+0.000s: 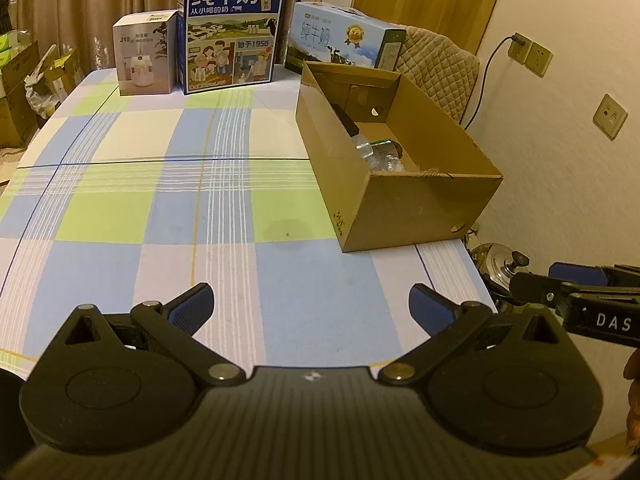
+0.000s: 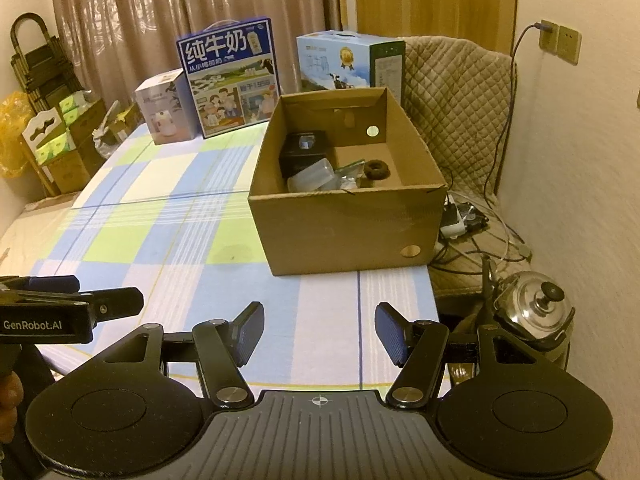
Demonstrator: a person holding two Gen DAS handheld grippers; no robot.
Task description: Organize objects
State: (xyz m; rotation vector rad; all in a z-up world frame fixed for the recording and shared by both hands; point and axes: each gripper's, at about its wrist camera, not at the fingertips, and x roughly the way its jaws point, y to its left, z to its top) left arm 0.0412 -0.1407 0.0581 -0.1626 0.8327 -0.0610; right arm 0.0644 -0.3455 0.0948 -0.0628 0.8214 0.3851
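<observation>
An open cardboard box (image 1: 416,208) (image 2: 344,232) stands at the table's right side. Inside it lie a black box (image 2: 304,152), a clear plastic container (image 2: 312,176), a brown ring (image 2: 377,169) and some shiny wrappers. My left gripper (image 1: 311,300) hovers open over the near part of the checked tablecloth (image 1: 160,200), with nothing between its fingers. My right gripper (image 2: 320,330) is also open and empty, near the table's front edge, short of the cardboard box. Each gripper shows at the edge of the other's view: the right gripper (image 1: 532,280) and the left gripper (image 2: 136,300).
Along the far edge stand a white humidifier box (image 1: 144,56), a tall blue milk carton (image 1: 230,32) and a light-blue milk carton (image 1: 344,40). A quilted chair (image 2: 456,100) sits behind the box. A steel kettle (image 2: 532,312) and cables lie off the table's right side.
</observation>
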